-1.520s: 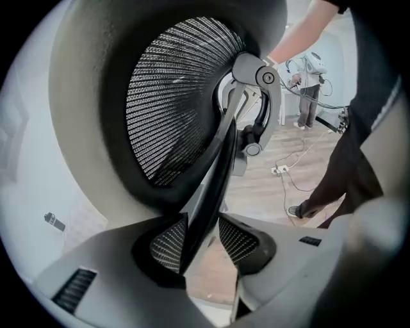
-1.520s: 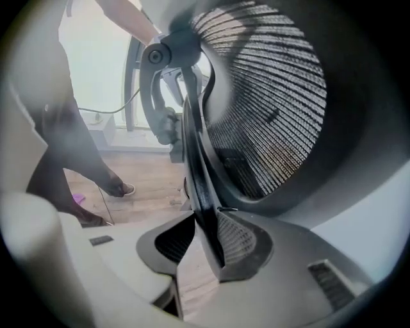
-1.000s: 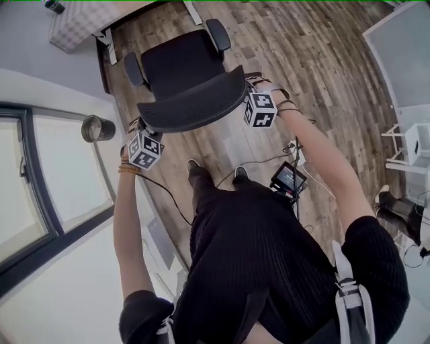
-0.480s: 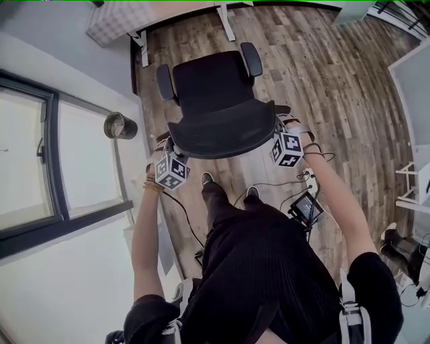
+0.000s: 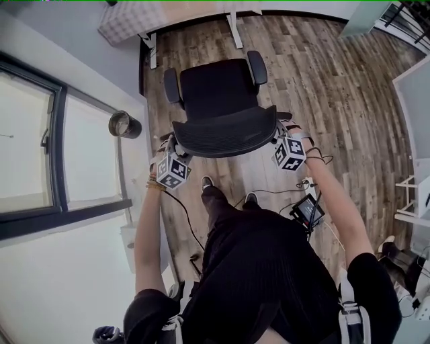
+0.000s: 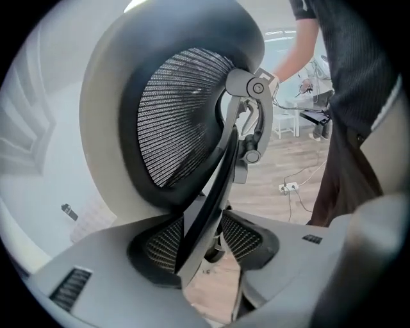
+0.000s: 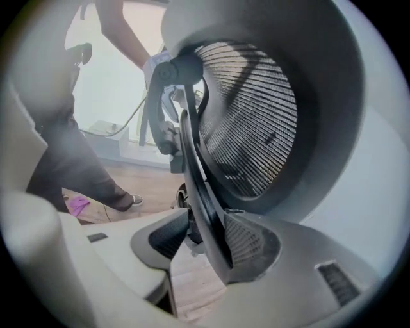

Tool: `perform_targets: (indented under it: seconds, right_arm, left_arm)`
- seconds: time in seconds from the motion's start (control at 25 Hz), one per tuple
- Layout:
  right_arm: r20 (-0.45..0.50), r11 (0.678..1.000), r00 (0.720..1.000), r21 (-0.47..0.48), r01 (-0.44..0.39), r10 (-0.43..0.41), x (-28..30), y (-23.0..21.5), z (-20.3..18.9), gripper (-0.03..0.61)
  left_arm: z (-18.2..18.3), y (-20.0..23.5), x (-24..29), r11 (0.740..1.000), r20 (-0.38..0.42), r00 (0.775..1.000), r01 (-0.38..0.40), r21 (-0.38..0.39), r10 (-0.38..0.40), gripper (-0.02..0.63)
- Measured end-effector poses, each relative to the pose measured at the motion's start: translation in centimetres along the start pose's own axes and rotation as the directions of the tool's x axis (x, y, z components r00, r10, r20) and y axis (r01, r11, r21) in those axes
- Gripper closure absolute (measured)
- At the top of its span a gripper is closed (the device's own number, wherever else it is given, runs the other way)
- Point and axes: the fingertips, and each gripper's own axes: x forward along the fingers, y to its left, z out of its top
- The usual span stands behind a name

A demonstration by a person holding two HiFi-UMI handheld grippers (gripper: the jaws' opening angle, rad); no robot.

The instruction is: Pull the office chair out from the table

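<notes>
Rolled: office chair (image 5: 215, 94) a little further off table (image 5: 201, 8) than a second ago | left gripper (image 6: 206, 246), right gripper (image 7: 204, 251) each clamped on a side rim of backrest (image 5: 222, 131) | chair dead ahead, backrest nearest, both equally near; pull line straight toward feet.

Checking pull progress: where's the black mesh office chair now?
Head view, upper centre: black mesh office chair on the wood floor, near the table, backrest edges held by left gripper and right gripper.
</notes>
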Motion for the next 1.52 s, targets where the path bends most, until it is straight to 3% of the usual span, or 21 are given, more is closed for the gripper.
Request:
perform_targets:
  seconds: [0.12,0.28,0.4,0.48,0.56,0.64,0.84,1.04,1.16,1.28,1.36,1.44,1.52]
  right_arm:
    - [0.060,0.999,0.997,0.005,-0.051,0.050,-0.4,1.1,0.6,0.316]
    - [0.154,0.993,0.986,0.084,-0.078,0.065,-1.8,1.0,1.8,0.324]
    - [0.194,0.992,0.979,0.087,-0.087,0.068,-3.7,1.4,2.1,0.324]
    - [0.216,0.994,0.974,0.069,-0.085,0.068,-4.9,1.9,2.3,0.324]
    - [0.241,0.995,0.968,0.061,-0.082,0.065,-6.3,2.4,2.7,0.324]
    - [0.275,0.995,0.960,0.061,-0.074,0.054,-7.4,2.7,3.6,0.325]
    - [0.408,0.990,0.913,0.133,-0.048,-0.010,-11.0,2.2,7.4,0.350]
    - [0.488,0.990,0.872,0.133,-0.042,-0.028,-14.4,2.6,11.0,0.397]
    - [0.559,0.986,0.827,0.160,-0.036,-0.060,-17.2,2.5,13.6,0.397]
    - [0.635,0.965,0.759,0.258,-0.036,-0.142,-20.2,1.6,16.3,0.397]
    - [0.678,0.928,0.693,0.372,-0.035,-0.245,-21.8,0.2,17.7,0.412]
    - [0.694,0.874,0.626,0.484,-0.037,-0.357,-23.0,-0.9,18.7,0.435]
    - [0.685,0.832,0.580,0.554,-0.023,-0.440,-23.8,-1.4,19.1,0.445]
  left_arm:
    - [-0.2,-0.2,-0.4,0.998,0.025,0.997,-0.069,-0.010,0.069,0.345]
    - [-0.5,0.2,-0.3,0.980,0.023,0.982,-0.184,-0.069,0.186,0.295]
    - [-0.1,0.1,-0.2,0.978,0.034,0.981,-0.188,-0.093,0.192,0.295]
    - [0.4,0.4,-1.2,0.977,0.039,0.976,-0.213,-0.029,0.214,0.295]
    - [0.9,0.8,-3.3,0.959,0.041,0.964,-0.266,0.098,0.263,0.295]
    - [1.4,1.2,-6.0,0.940,0.055,0.950,-0.312,0.138,0.308,0.295]
    - [5.1,0.3,-12.3,0.904,0.170,0.888,-0.423,-0.062,0.428,0.295]
    - [11.5,-2.5,-15.5,0.856,0.322,0.799,-0.426,-0.294,0.508,0.295]
    - [15.5,-3.8,-16.8,0.812,0.394,0.731,-0.379,-0.443,0.556,0.295]
    - [18.1,-4.2,-18.0,0.777,0.414,0.691,-0.352,-0.523,0.592,0.360]
    - [19.5,-3.7,-18.7,0.753,0.423,0.656,-0.365,-0.547,0.625,0.360]
    - [20.6,-3.3,-19.5,0.727,0.420,0.624,-0.385,-0.569,0.659,0.403]
    - [21.5,-3.0,-20.3,0.694,0.410,0.593,-0.399,-0.599,0.694,0.417]
